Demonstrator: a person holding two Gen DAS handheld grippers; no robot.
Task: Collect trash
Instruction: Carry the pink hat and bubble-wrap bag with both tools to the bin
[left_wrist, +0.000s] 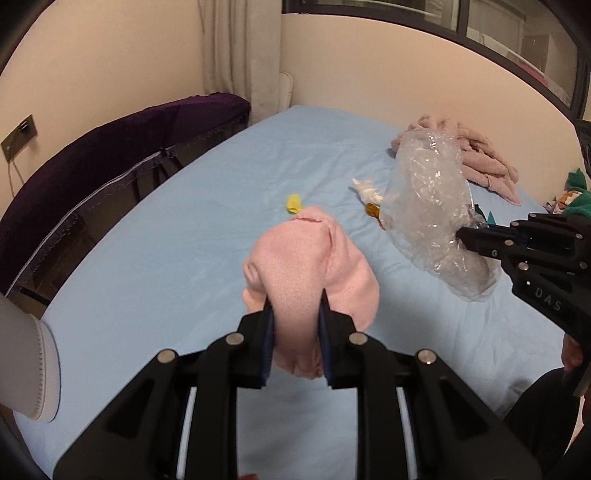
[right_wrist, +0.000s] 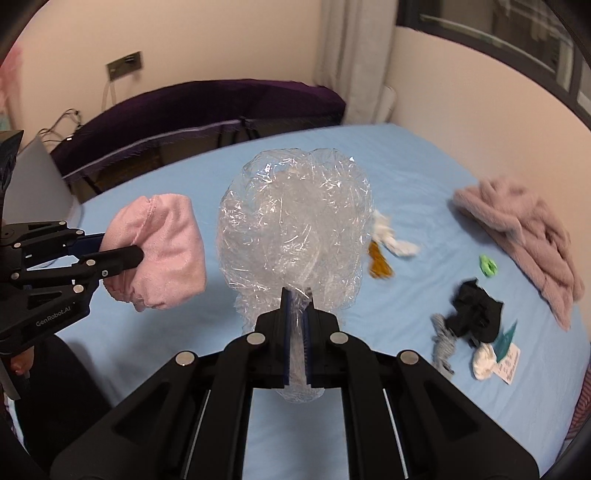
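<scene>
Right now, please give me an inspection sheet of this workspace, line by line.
Surface: blue bed sheet, wrinkled.
Job's things: clear plastic bag and pink cloth, both held above the bed.
Clutter: white tissue, amber wrapper, yellow scrap, green ring, black rag, mauve towel.
Grippers: left tongs shut on the cloth; right tongs shut on the bag.
Cables: wire under the wall socket.
Surroundings: purple bed rail, curtain, window.
</scene>
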